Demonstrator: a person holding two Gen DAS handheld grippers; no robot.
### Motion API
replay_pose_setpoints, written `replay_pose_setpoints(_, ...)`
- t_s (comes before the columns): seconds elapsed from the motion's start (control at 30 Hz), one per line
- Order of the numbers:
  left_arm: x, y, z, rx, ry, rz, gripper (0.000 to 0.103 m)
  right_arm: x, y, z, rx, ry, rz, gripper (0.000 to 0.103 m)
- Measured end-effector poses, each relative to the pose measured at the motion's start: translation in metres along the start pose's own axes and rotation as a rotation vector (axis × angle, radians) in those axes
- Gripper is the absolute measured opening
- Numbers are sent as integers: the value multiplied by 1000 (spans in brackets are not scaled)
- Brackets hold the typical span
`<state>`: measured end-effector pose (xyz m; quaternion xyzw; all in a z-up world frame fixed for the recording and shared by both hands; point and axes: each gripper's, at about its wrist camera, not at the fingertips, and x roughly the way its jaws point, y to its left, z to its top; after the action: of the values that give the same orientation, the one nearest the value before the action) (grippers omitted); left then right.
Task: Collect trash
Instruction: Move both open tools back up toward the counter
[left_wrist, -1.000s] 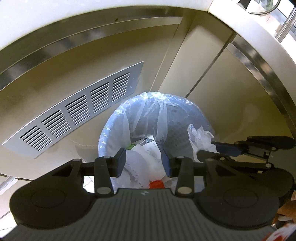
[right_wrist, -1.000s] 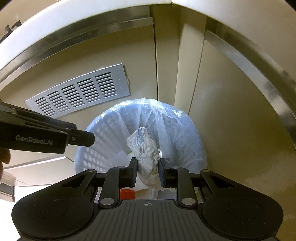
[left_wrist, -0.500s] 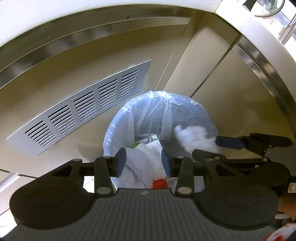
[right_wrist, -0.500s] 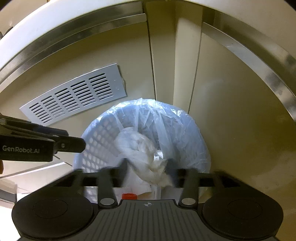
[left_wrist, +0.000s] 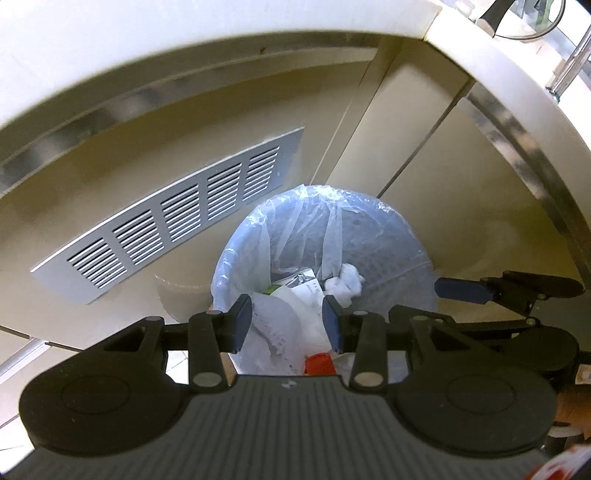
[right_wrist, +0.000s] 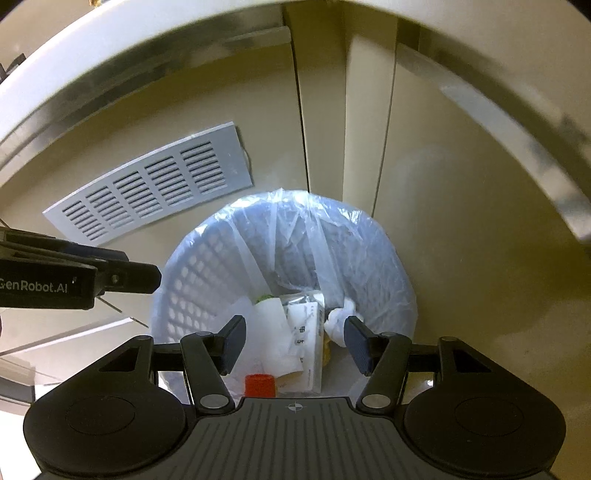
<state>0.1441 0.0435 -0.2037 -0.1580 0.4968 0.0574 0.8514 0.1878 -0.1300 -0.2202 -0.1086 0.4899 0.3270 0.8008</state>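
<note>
Change since earlier frame: your right gripper (right_wrist: 295, 345) held one crumpled white tissue (right_wrist: 340, 321) between its pads; its jaws now stand apart and the tissue lies inside the bin
Right gripper: jaws parted about halfway, nothing between the pads, poised over the bin mouth; you see it from the side in the left wrist view (left_wrist: 439, 301)
Left gripper (left_wrist: 288, 323): jaws partly open, nothing gripped, poised over the near side of the bin; you see one of its arms at the left edge of the right wrist view (right_wrist: 122, 277)
Waste bin (right_wrist: 192, 280): one, round, lattice-walled, standing on the floor in a corner of the cabinets
Liner bag (right_wrist: 332, 229): one, clear plastic, folded over the bin rim
Tissue location: in the left wrist view (left_wrist: 345, 284) it rests on top of the rubbish, toward the right side of the bin
Other bin contents: one red cap (right_wrist: 260, 384) at the near edge; several white papers and printed slips (right_wrist: 303, 339), count unclear; one small green item (right_wrist: 264, 296), partly hidden
Vent grille (right_wrist: 155, 184): one, grey, slotted, on the cabinet panel to the left behind the bin
</note>
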Motion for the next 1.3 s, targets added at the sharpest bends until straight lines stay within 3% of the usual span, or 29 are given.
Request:
replay_pose_setpoints(0.3,-38,-5,6,2,-52,-27,37,-42,14,13,6,-64,-8,59)
replay_pose_setpoints(0.77,-118,-21,44,85,-191,-85,38,-131,30,50,62,-265,-40,59)
replay_pose_setpoints(1.3,-157,-22,90,118,-323,-81,46,-175,16,85,122,-418,-125,59)
